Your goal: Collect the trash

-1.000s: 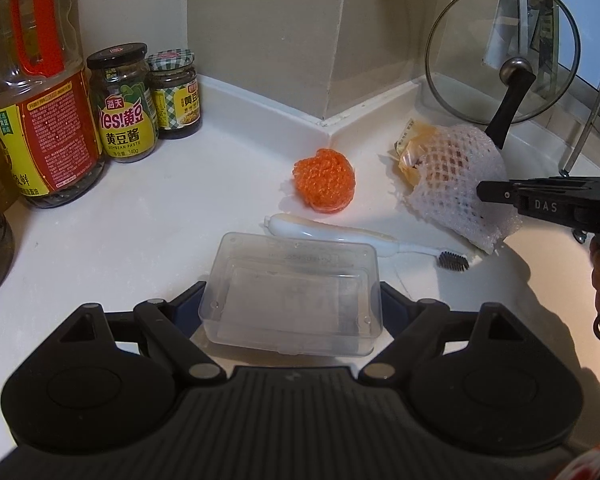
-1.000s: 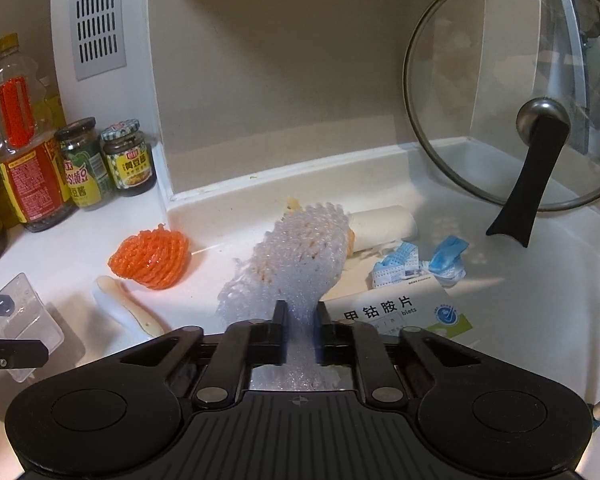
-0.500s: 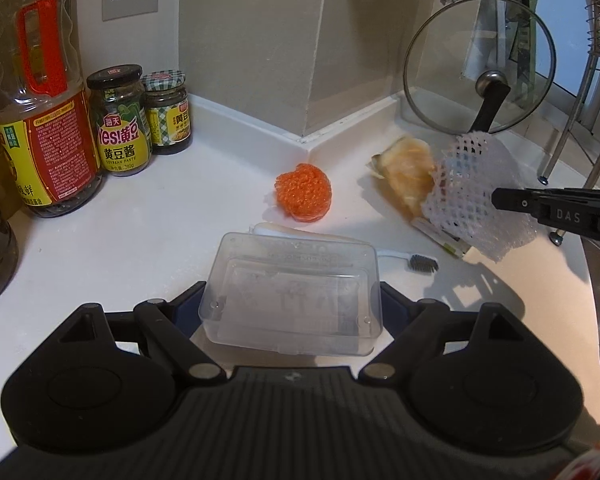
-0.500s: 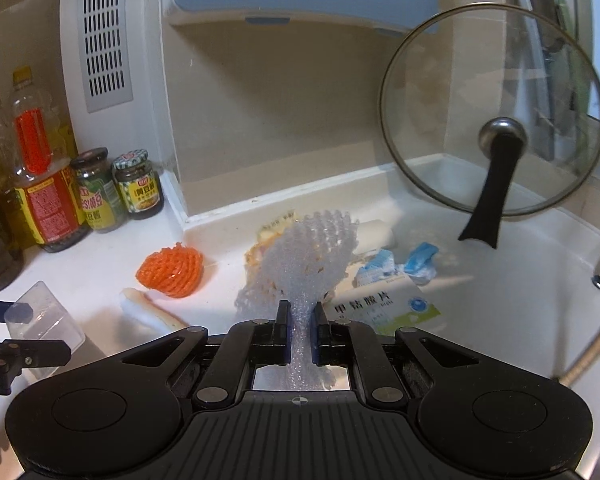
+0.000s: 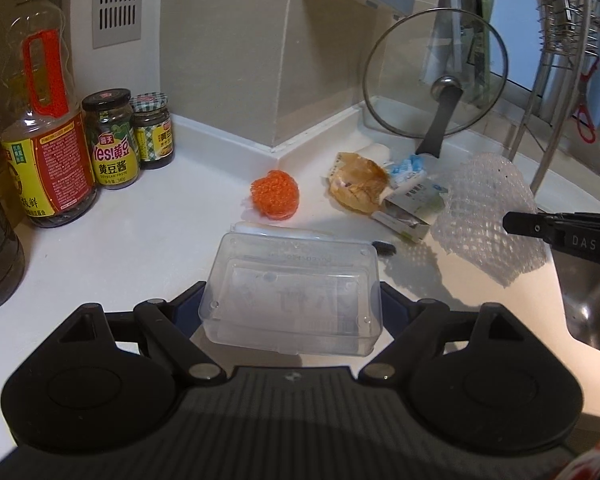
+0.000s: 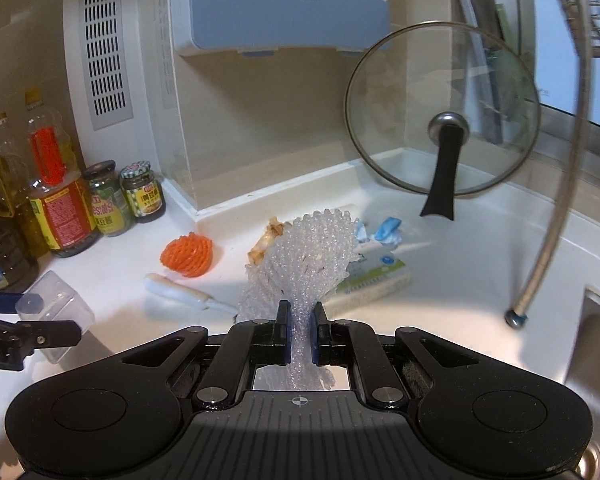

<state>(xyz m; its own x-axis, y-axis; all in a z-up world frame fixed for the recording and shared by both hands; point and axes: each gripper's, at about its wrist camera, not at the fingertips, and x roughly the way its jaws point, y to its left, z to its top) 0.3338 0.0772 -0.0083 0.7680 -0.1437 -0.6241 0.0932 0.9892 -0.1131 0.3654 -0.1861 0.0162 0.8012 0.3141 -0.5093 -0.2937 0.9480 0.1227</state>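
Note:
My left gripper (image 5: 291, 310) is shut on a clear plastic box (image 5: 296, 264), held just above the white counter; the right wrist view shows this box (image 6: 54, 308) at far left. My right gripper (image 6: 300, 316) is shut on a white foam net (image 6: 312, 252), which hangs off the counter; the left wrist view shows the net (image 5: 484, 208) at right. On the counter lie an orange foam net (image 5: 275, 198), a white toothbrush (image 5: 276, 230), a crumpled brown wrapper (image 5: 358, 188), a medicine carton (image 5: 412, 208) and a blue-white wrapper (image 5: 408, 166).
A glass pot lid (image 5: 434, 72) leans in the back corner. Sauce jars (image 5: 112, 140) and oil bottles (image 5: 48, 152) stand at the left wall. A steel sink (image 6: 596, 340) and a dish-rack leg (image 6: 548, 240) are at the right.
Both grippers pulled back and rose. The white foam net came up off the brown wrapper and carton, uncovering them, and moved right in the left wrist view. The clear box stayed gripped.

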